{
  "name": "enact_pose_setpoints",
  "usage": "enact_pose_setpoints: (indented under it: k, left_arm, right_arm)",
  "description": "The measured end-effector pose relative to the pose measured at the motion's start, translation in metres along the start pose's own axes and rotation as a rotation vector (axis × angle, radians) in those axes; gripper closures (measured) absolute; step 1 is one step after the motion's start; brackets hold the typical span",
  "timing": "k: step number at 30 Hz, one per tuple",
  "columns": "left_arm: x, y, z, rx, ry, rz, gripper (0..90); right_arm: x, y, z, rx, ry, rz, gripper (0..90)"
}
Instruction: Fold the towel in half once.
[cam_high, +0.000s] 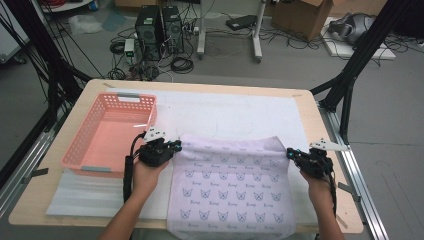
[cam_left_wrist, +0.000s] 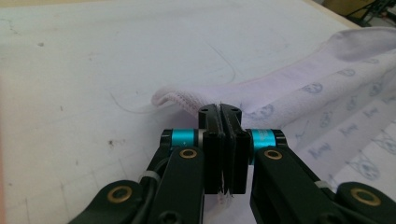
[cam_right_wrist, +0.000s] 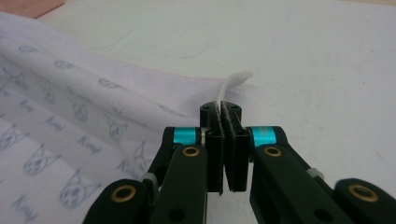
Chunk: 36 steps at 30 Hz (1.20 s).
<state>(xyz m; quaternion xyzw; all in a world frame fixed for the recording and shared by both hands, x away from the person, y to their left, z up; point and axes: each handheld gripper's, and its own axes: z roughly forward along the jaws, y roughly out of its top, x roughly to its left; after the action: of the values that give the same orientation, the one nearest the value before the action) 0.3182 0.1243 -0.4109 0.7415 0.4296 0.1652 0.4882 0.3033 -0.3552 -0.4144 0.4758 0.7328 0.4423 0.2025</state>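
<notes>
a wooden table (cam_high: 310, 120) with a white mat (cam_high: 225, 112) carries one pink basket (cam_high: 107, 132) and one pale lilac cloth (cam_high: 230, 185) printed with cat faces. the left gripper (cam_high: 176, 145) and right gripper (cam_high: 291, 153) each pinch a far corner of it, jaws clamped tight; the cloth spreads flat between them.

Basket (cam_high: 107, 135) on table (cam_high: 320, 135) left side, cloth (cam_high: 231, 185) right of it, over near edge
</notes>
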Motion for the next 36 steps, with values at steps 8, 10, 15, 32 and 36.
enact_pose_setpoints:
  k: [8, 10, 15, 32, 36]
  left_arm:
    - [-0.013, -0.029, -0.019, 0.007, -0.043, -0.002, 87.3]
    - [-0.015, -0.037, -0.022, 0.023, -0.050, -0.002, 87.3]
    - [-0.014, -0.048, -0.029, 0.076, -0.080, -0.001, 86.2]
    - [0.002, -0.030, 0.022, 0.128, -0.010, -0.097, 49.2]
    - [0.000, -0.031, 0.023, 0.146, -0.025, -0.050, 79.5]
  right_arm:
    - [0.012, -0.023, -0.019, 0.027, 0.023, -0.019, 88.0]
    - [0.016, -0.028, -0.022, 0.042, 0.031, -0.025, 88.0]
    - [0.021, -0.039, -0.031, 0.092, 0.046, -0.035, 87.8]
    - [0.017, -0.008, 0.015, 0.184, -0.052, 0.019, 50.2]
    - [0.011, -0.009, 0.030, 0.249, -0.038, 0.020, 77.2]
